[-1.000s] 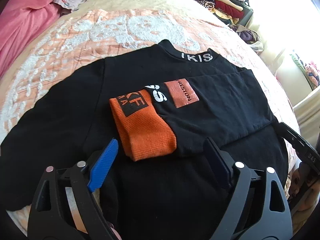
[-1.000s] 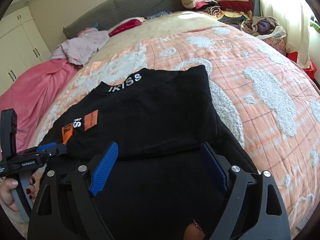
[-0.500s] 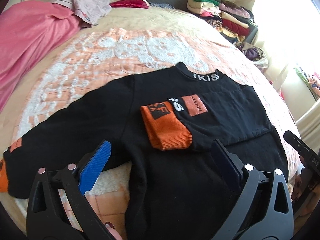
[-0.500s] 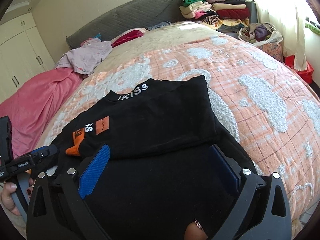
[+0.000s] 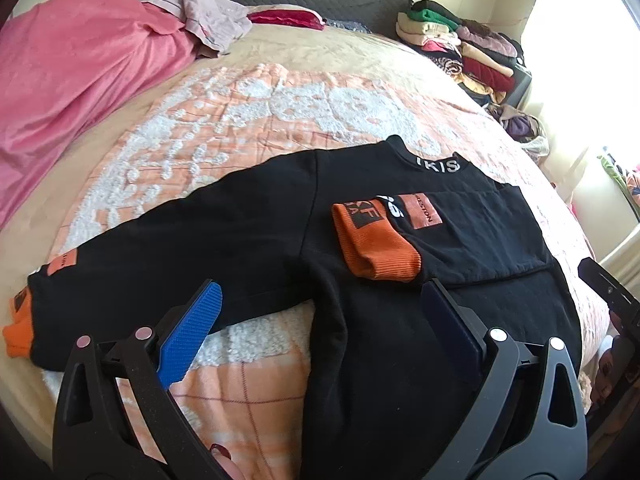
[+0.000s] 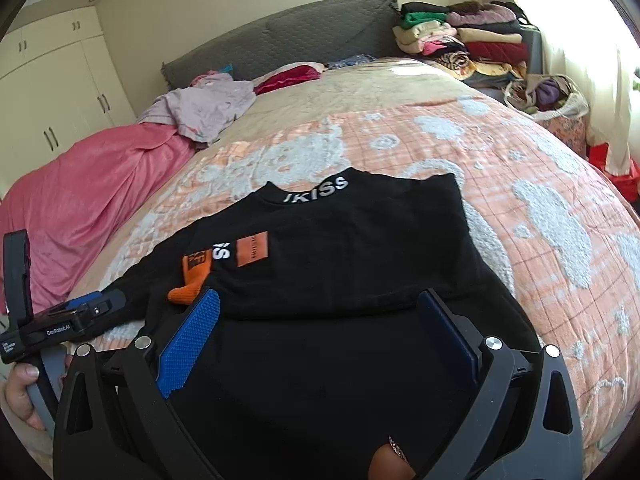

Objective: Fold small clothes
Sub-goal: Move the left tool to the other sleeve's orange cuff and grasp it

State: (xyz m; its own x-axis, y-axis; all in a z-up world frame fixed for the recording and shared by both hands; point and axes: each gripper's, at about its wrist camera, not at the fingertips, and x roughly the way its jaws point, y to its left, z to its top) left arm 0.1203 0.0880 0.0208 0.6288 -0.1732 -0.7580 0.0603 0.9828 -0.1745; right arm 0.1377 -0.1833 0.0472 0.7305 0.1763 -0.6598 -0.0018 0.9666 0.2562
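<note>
Peach quilted bed (image 5: 248, 128) w/ plenty of bare room beyond the black sweatshirt (image 5: 256, 232); pink blanket (image 5: 72, 92) off its far-left side. One sleeve folded across the chest, orange cuff (image 5: 376, 248) on top. Left gripper (image 5: 320, 332) just opened, jaws apart, empty, over the sweatshirt hem. Right gripper (image 6: 320, 336) jaws apart too, above the hem.

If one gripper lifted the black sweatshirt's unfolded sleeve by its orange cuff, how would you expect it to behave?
The black sweatshirt looks soft and thick, so the unfolded sleeve would probably droop rather than stay straight. The ribbed orange cuff seems bulky enough to pinch securely. Dragging could shift the folded sleeve, which merely rests on the body.
</note>
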